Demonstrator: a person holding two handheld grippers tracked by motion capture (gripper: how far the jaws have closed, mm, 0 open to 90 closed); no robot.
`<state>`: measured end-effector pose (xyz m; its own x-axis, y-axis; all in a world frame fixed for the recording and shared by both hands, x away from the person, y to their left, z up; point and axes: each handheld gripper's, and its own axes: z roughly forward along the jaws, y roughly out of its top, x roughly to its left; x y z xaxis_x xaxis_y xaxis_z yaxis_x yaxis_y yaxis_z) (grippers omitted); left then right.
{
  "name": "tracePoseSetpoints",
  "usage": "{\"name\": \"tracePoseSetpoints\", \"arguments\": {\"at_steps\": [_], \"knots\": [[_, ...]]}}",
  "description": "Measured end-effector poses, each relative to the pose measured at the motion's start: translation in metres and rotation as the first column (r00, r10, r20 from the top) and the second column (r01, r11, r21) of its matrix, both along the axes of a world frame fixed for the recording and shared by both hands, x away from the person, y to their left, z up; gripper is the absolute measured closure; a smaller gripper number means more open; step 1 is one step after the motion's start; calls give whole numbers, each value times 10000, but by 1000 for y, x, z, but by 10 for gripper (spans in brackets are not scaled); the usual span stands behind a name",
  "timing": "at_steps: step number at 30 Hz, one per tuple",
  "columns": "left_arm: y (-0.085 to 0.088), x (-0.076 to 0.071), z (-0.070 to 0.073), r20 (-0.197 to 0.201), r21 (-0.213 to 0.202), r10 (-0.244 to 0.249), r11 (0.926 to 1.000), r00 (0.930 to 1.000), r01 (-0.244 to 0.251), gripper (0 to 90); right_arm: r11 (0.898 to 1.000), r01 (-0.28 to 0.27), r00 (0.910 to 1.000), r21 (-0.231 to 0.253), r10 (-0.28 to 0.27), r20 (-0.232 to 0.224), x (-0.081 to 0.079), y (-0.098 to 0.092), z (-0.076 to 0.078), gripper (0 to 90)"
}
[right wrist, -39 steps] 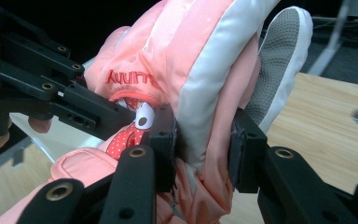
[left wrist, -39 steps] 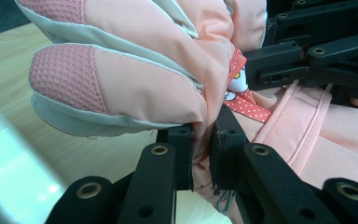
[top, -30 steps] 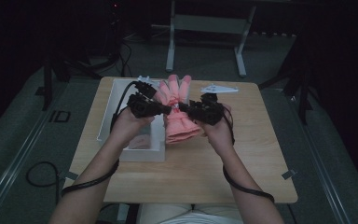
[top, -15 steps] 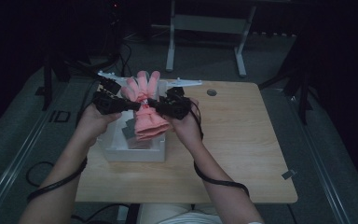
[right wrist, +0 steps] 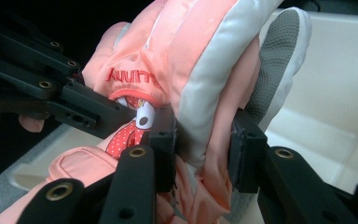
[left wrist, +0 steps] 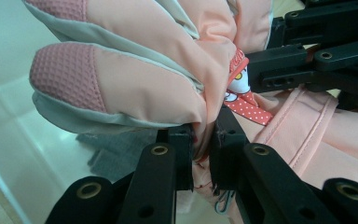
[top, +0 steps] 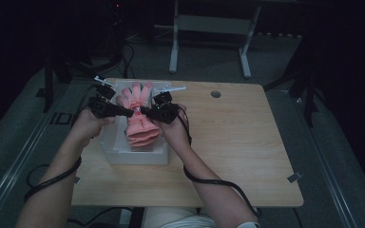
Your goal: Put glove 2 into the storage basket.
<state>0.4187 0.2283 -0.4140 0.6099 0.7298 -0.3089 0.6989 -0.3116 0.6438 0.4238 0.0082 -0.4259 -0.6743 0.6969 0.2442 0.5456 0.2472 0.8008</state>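
A pink padded glove [top: 141, 129] with grey-edged fingers hangs between my two grippers over a white bin [top: 138, 156] at the table's left. Its fingers point away from the person. My left gripper [top: 125, 112] is shut on the glove's near edge; in the left gripper view the jaws [left wrist: 203, 140] pinch the pink fabric [left wrist: 135, 79] below the fingers. My right gripper [top: 145, 112] is shut on the glove's other side, its jaws [right wrist: 204, 135] squeezing a thick fold of the glove [right wrist: 191, 56]. The two grippers face each other closely across a cartoon patch [left wrist: 240, 86].
The bin's pale walls [right wrist: 335, 93] lie below and behind the glove, and a grey cloth item [left wrist: 116, 149] lies on its floor. The wooden table [top: 247, 142] extends to the right of the bin, with a round grommet [top: 215, 94] near its far edge.
Both hands have carried the glove leftward from the table's middle to above the bin and somewhat lower. Both grips on the glove are unchanged.
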Motion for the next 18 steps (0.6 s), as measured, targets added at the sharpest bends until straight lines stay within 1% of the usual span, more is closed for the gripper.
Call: {"name": "tracePoseSetpoints", "arguments": {"at_steps": [2, 4, 6, 8, 9, 10, 12, 13, 14, 16, 18], "knots": [[-2, 4, -7, -204, 158, -15, 9999, 9998, 19, 806, 9998, 58, 9997, -193, -63, -234, 3, 2, -8, 669], [-3, 8, -13, -305, 231, -29, 9997, 9995, 36, 806, 9991, 52, 9993, -420, -68, -380, 7, 2, -13, 669], [-6, 12, -17, -404, 384, 1, 9993, 9992, 14, 805, 9986, 60, 9984, -518, -89, -557, 11, 2, -17, 669], [-7, 14, -21, -505, 417, 66, 9991, 9987, -45, 805, 9969, 56, 9972, -785, -113, -734, 15, 4, -20, 669], [-6, 15, -23, -609, 500, 69, 9987, 9981, -38, 805, 9956, 49, 9974, -936, -117, -718, 15, 5, -20, 669], [-6, 16, -24, -648, 640, 117, 9979, 9978, -75, 805, 9933, -31, 9967, -1159, -64, -813, 16, 7, -19, 668], [-6, 17, -28, -773, 882, 171, 9961, 9969, -102, 804, 9858, -194, 9954, -1668, 34, -955, 17, 13, -20, 666], [-6, 17, -30, -841, 933, 230, 9955, 9962, -151, 804, 9804, -293, 9946, -1947, 93, -1030, 19, 15, -20, 665], [-6, 17, -32, -918, 896, 261, 9958, 9954, -178, 803, 9751, -362, 9943, -2190, 133, -1055, 20, 18, -21, 665], [-6, 18, -35, -1048, 924, 315, 9955, 9940, -218, 802, 9649, -437, 9929, -2591, 133, -1178, 21, 22, -22, 665], [-9, 18, -35, -1033, 1172, 348, 9928, 9940, -226, 801, 9576, -443, 9922, -2848, 90, -1241, 22, 24, -22, 665]]}}
